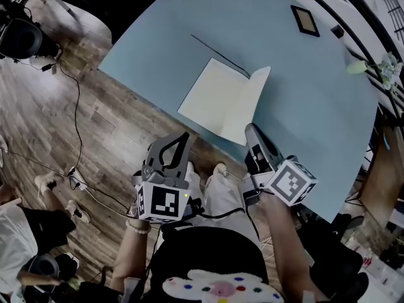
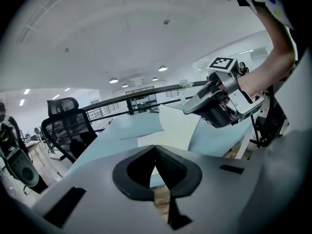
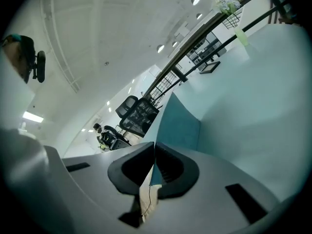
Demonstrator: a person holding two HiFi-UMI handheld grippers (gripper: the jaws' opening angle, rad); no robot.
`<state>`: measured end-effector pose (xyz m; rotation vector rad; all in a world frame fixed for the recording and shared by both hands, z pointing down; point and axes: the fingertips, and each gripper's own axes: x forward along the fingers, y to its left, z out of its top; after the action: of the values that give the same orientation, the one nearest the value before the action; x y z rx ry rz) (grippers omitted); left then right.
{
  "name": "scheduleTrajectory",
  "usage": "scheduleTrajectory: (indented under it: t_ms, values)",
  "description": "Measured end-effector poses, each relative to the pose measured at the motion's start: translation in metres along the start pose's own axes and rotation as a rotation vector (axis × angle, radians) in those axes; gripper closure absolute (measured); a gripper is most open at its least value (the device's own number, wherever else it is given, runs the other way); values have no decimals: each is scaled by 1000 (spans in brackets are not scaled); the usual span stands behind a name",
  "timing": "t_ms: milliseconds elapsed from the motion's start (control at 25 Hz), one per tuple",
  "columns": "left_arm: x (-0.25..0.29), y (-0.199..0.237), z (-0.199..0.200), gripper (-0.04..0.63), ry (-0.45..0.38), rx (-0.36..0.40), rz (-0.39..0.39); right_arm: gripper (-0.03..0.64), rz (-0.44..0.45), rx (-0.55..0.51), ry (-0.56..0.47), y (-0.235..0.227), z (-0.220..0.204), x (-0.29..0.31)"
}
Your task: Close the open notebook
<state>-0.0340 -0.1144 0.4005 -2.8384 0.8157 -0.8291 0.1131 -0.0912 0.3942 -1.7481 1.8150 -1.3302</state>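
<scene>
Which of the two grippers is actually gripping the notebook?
The right gripper: its jaws pinch the raised right leaf of the notebook. The left gripper is shut on nothing.

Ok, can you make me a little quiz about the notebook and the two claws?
1. True or false: the left claw is holding a pencil.
2. Which claw grips the cover of the notebook? A) left B) right C) neither
3. What colour is the table?

Key:
1. False: it is shut with nothing in it.
2. B: the right claw is pinching the raised cover.
3. Light blue.
</scene>
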Motion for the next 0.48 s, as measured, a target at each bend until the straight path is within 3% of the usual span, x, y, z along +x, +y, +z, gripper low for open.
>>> scheduleTrajectory:
  t_ms: [480]
  values:
    - [-25,46,-7,578,-6,-61,130,575,13,-29,71,20,-8,48]
